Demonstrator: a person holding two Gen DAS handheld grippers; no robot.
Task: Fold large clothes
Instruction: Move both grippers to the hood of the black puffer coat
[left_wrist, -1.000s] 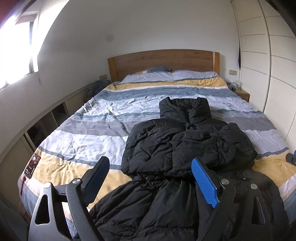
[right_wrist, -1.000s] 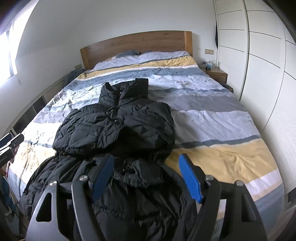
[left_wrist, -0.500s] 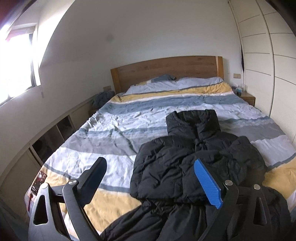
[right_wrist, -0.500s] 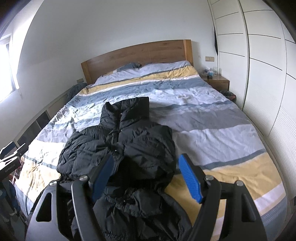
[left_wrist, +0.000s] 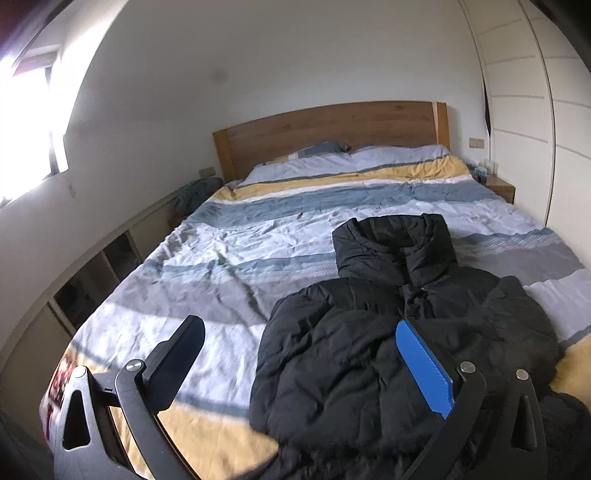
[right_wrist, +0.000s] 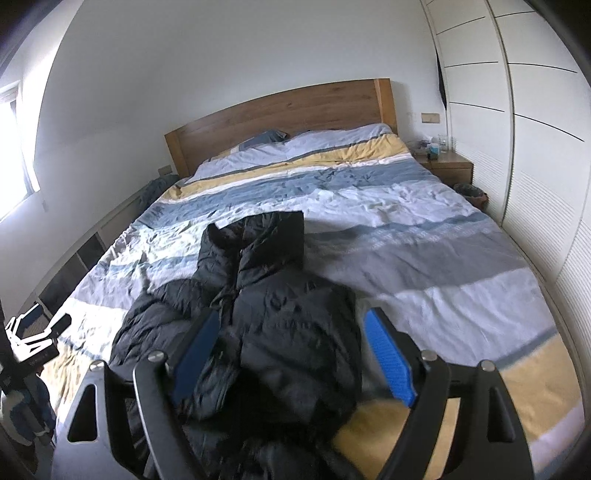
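A black puffer jacket (left_wrist: 388, 332) lies on the striped bed (left_wrist: 258, 229), collar toward the headboard, sleeves folded in over the chest. It also shows in the right wrist view (right_wrist: 280, 325). My left gripper (left_wrist: 299, 339) is open and empty, held above the jacket's left side near the foot of the bed. My right gripper (right_wrist: 291, 332) is open and empty, above the jacket's lower middle. The left gripper (right_wrist: 40, 332) shows at the left edge of the right wrist view. The jacket's hem is hidden below both views.
A wooden headboard (left_wrist: 332, 129) and pillows (right_wrist: 332, 136) stand at the far end. White wardrobe doors (right_wrist: 535, 147) line the right side, with a nightstand (right_wrist: 448, 166) beside them. Low open shelves (left_wrist: 96, 273) run along the left wall under a bright window (left_wrist: 22, 129).
Both grippers have risen and drawn back from the jacket, so more of the bed and wall shows. Both stay open. The jacket has not visibly moved.
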